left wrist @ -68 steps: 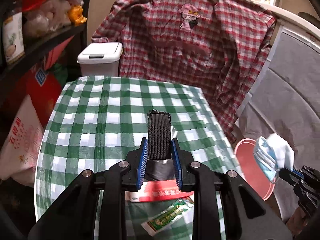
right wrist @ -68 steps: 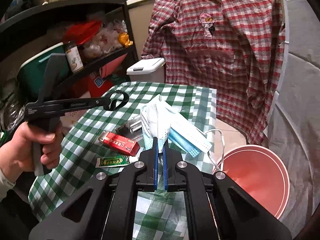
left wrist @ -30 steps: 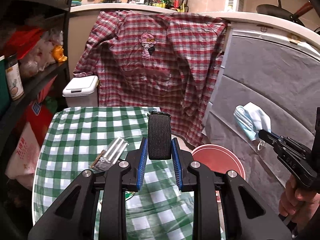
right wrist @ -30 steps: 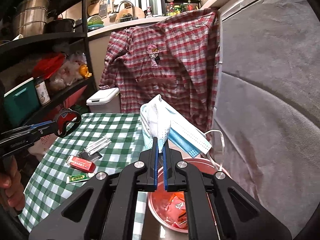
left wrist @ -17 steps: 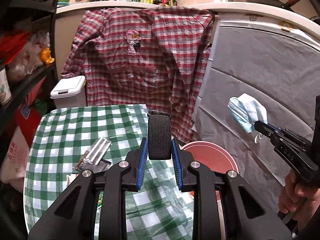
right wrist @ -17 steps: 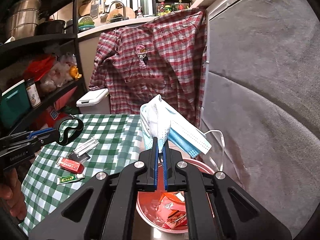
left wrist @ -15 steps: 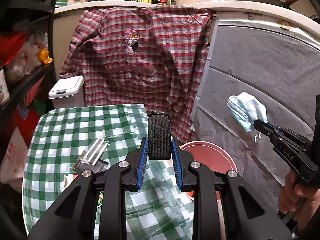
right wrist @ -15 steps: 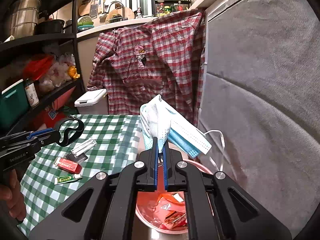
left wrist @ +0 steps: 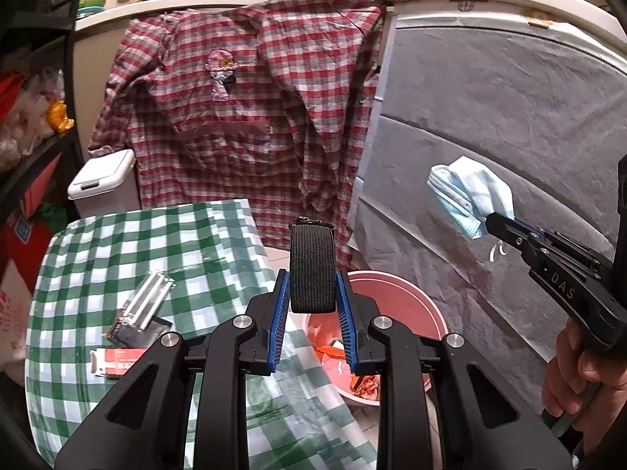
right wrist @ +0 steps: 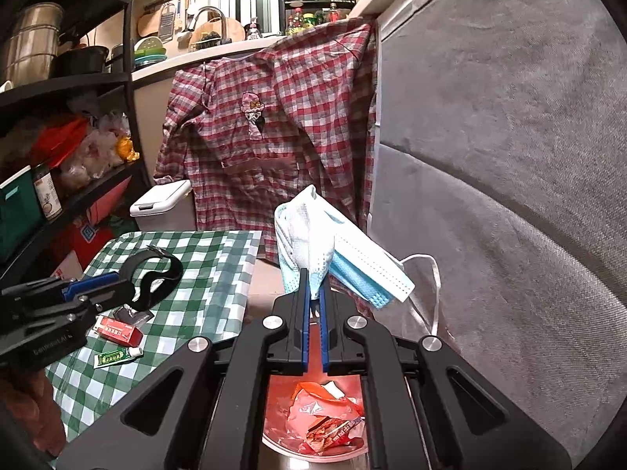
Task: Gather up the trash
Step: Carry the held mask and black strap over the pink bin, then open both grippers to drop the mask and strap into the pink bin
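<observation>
The left gripper (left wrist: 312,305) clamped a black elastic band (left wrist: 312,270) above the checked table's (left wrist: 117,243) edge, while the right gripper (right wrist: 312,313), jaws nearly shut, pinched blue face masks (right wrist: 329,258) over the pink bin (right wrist: 313,411).

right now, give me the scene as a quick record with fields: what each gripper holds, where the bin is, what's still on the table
left gripper: shut on black elastic band
right gripper: shut on face masks, above the bin
bin: pink bin, beside the table's edge, wrappers inside
table: green checked tablecloth
still on table: red box, green tube, silver packet
behind: red plaid shirt, white lidded bin
</observation>
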The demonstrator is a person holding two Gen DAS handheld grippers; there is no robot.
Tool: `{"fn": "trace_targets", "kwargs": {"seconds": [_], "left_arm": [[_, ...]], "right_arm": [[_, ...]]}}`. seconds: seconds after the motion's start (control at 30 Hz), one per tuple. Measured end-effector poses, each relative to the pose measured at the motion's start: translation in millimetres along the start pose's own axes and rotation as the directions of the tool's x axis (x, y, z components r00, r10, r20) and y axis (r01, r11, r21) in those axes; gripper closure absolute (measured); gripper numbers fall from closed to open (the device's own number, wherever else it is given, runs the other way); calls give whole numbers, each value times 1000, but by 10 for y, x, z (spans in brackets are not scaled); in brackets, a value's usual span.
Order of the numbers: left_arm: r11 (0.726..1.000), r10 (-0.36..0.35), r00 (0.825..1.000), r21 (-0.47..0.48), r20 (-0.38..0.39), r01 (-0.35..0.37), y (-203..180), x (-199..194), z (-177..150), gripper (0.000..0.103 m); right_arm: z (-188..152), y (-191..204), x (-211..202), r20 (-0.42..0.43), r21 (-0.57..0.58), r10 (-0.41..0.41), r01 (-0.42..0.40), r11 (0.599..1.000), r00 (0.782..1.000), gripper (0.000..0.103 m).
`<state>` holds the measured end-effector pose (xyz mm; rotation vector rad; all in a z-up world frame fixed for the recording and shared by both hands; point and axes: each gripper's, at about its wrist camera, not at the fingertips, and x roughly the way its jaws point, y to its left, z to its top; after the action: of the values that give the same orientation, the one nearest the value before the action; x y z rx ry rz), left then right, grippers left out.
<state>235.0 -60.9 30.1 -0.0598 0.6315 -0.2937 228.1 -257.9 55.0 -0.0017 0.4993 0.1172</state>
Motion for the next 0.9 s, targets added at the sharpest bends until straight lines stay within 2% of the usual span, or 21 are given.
{"fn": "trace_targets", "kwargs": {"seconds": [0.53,0.9], "left_arm": [[999,-37,998,31,-60,39,-278,400,-76,79],[998,-54,996,28,-70,56,-373,541,-65,79]], "right_arm": [[-37,-105,146,-44,18,-17,18,1000,999,99],[-32,-146,240,-58,21,-21,22,1000,998,99]]}}
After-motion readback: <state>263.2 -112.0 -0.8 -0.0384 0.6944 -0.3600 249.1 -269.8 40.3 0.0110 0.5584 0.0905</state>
